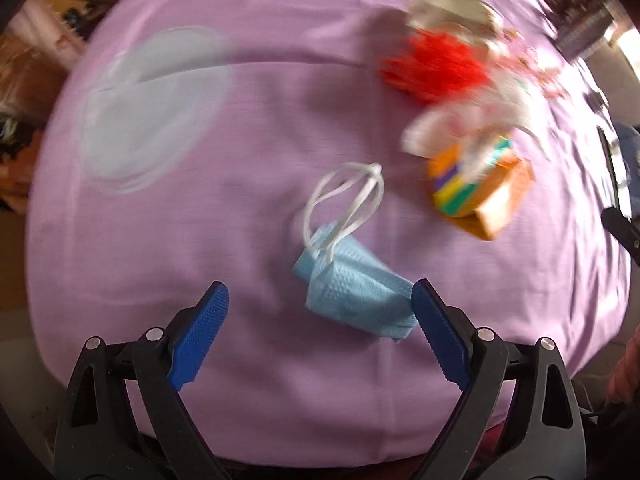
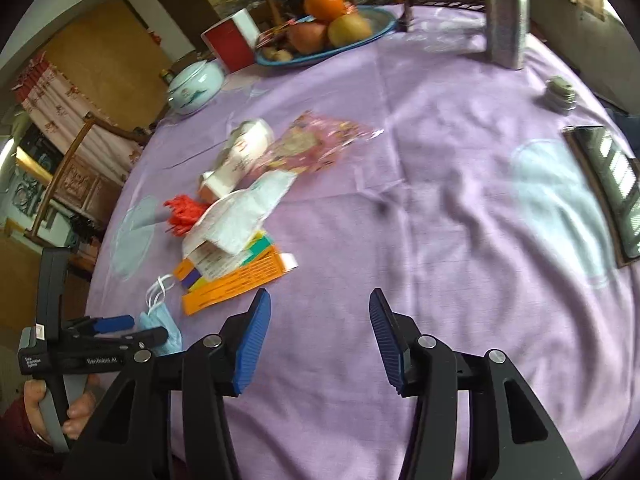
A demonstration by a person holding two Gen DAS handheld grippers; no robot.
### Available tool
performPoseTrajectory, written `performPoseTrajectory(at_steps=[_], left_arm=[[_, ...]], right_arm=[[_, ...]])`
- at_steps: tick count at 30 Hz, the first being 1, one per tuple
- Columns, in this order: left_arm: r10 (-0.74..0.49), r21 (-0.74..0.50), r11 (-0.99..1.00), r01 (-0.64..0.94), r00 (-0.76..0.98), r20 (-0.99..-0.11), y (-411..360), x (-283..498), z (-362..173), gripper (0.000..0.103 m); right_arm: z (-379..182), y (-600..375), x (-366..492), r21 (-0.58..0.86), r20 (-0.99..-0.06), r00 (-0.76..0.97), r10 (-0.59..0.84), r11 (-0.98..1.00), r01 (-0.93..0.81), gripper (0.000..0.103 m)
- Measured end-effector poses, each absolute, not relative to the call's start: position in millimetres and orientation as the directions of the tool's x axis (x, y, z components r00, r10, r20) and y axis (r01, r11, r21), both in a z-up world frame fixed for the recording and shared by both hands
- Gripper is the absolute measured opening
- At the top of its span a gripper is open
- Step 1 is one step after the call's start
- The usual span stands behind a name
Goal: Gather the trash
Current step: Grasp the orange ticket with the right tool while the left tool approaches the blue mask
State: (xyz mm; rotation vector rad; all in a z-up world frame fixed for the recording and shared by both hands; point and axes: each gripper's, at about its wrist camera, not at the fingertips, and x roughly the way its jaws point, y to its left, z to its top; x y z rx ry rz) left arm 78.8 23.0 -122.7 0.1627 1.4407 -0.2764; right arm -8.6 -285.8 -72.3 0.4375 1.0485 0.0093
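Left wrist view looked straight down on a crumpled blue face mask (image 1: 352,300) lying on the lilac-clothed worktop (image 1: 260,140). The left claw (image 1: 320,336) stood wide over it, nothing gripped; its right pad just touched the mask's edge and the left pad stood apart. The mask looked light, soft and limp, so it would likely fold under the pads; pinching the bunched blue body seemed safer than the thin white ear loops (image 1: 344,200), which could slip out. Beyond it lay more litter in a loose heap: an orange striped carton (image 1: 484,200), red shreds (image 1: 436,68) and white wrappers (image 1: 480,116), all seemingly light and crushable. In the right wrist view, the right claw (image 2: 320,340) hovered half open and empty above bare cloth. A blue dish (image 2: 380,26) at the far edge held an orange, 2 other fruits and small bits. No bin showed in either view.
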Motion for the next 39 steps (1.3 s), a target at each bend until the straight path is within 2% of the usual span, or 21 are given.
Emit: performPoseTrajectory(at_steps=[4,9,14,16,19,23,30,35,39], left_arm=[[-0.033,0.000,0.979,0.202,0.158,-0.987,66.5,79.5,-108.3,0.090],[-0.021,0.003,0.991,0.132,0.178,-0.984,104.9,70.9,-97.9,0.090],[-0.020,0.006,0.991,0.136,0.189,-0.982,114.7,58.3,-92.0,0.090],[-0.021,0.007,0.990,0.140,0.192,-0.981,113.2,54.5,-91.8,0.090],[-0.027,0.002,0.989,0.150,0.192,-0.981,108.3,57.2,-91.4,0.090],[-0.038,-0.006,0.985,0.170,0.185,-0.982,106.8,60.5,-95.2,0.090],[-0.066,-0.026,0.975,0.219,0.180,-0.981,87.3,65.7,-98.5,0.090],[-0.081,-0.032,0.964,0.263,0.176,-0.981,73.0,68.0,-101.1,0.090],[-0.084,-0.033,0.961,0.276,0.177,-0.981,69.4,70.4,-101.1,0.090]], right_arm=[[-81.6,-252.8,7.1,0.395,-0.833,0.469,0.293,0.908,0.136,0.051],[-83.5,-217.6,23.3,0.395,-0.834,0.445,0.325,0.916,0.072,0.051],[-86.3,-191.7,34.3,0.322,-0.863,0.422,0.276,0.946,0.039,0.052],[-88.7,-183.6,37.9,0.271,-0.880,0.413,0.234,0.962,0.033,0.057],[-94.4,-178.7,40.0,0.212,-0.901,0.394,0.182,0.977,0.034,0.059],[-101.1,-189.0,37.8,0.168,-0.911,0.394,0.119,0.981,0.092,0.060],[-97.9,-265.8,8.6,0.123,-0.912,0.411,-0.019,0.941,0.316,0.060],[-90.0,-295.7,-14.6,0.186,-0.893,0.449,-0.017,0.896,0.404,0.060],[-83.1,-287.7,-10.5,0.294,-0.858,0.508,0.074,0.881,0.370,0.077]])
